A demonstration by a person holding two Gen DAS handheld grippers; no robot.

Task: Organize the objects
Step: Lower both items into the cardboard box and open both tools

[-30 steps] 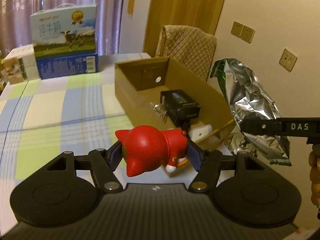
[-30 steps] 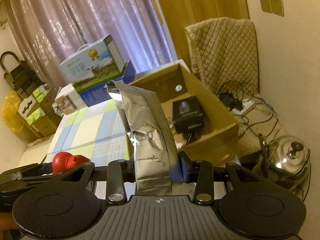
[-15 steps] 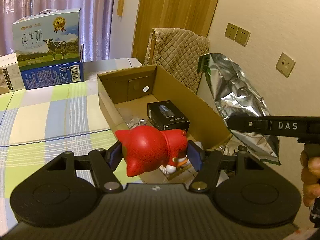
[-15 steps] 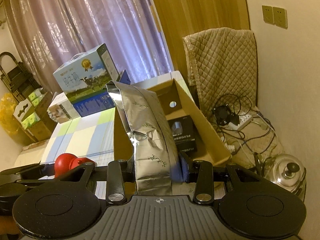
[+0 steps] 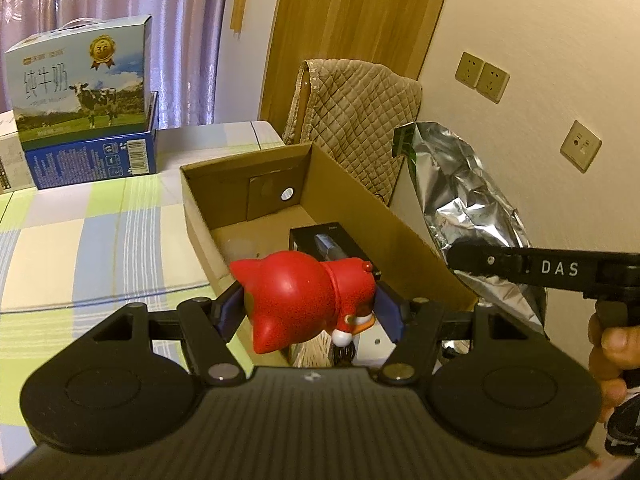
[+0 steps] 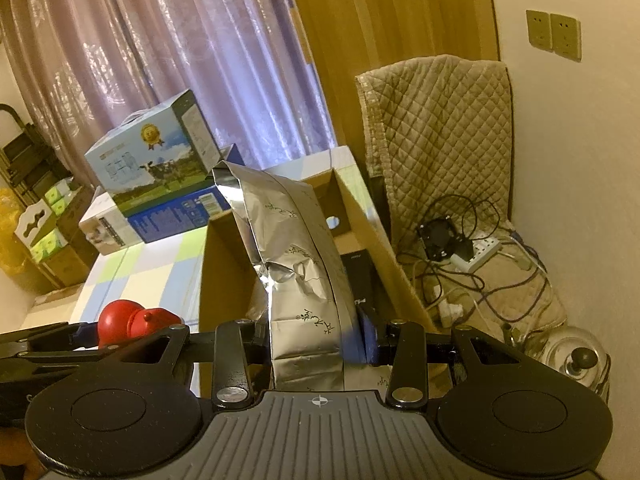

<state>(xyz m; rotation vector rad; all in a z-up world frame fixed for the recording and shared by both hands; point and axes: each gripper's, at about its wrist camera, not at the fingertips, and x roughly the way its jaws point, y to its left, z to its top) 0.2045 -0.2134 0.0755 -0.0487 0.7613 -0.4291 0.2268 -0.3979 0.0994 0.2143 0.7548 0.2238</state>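
The left gripper (image 5: 310,308) was closed on a red cat figurine (image 5: 304,296), its blue pads (image 5: 230,308) pressing both sides of the toy, which lay tipped on its side above the near end of an open cardboard box (image 5: 200,224). The right gripper (image 6: 314,338) was clamped on a silver foil bag (image 6: 300,276), which stood nearly upright between the pads and leaned slightly toward the box; in the left wrist view the same bag (image 5: 464,200) hung just beyond the box's right wall, with the gripper's black arm (marked "DAS") crossing its lower part and a hand (image 5: 612,348) visible at the frame edge. In the right wrist view the figurine (image 6: 128,318) appeared at the lower left, beside the box's near-left wall. Inside the box, a black carton (image 5: 320,240) lay on the floor, partly hidden behind the figurine. The box rested at the right edge of a surface covered by a checked cloth (image 5: 80,240) in green, blue and cream. Farther back on that surface stood a milk carton case (image 5: 80,84) stacked on a blue case (image 5: 92,156). Beyond the box, a quilted beige cover (image 5: 356,116) hung in front of a wooden door (image 5: 352,20). On the floor to the right lay a power strip (image 6: 482,254) with tangled cables, and a glass-lidded kettle (image 6: 572,354) stood nearer.
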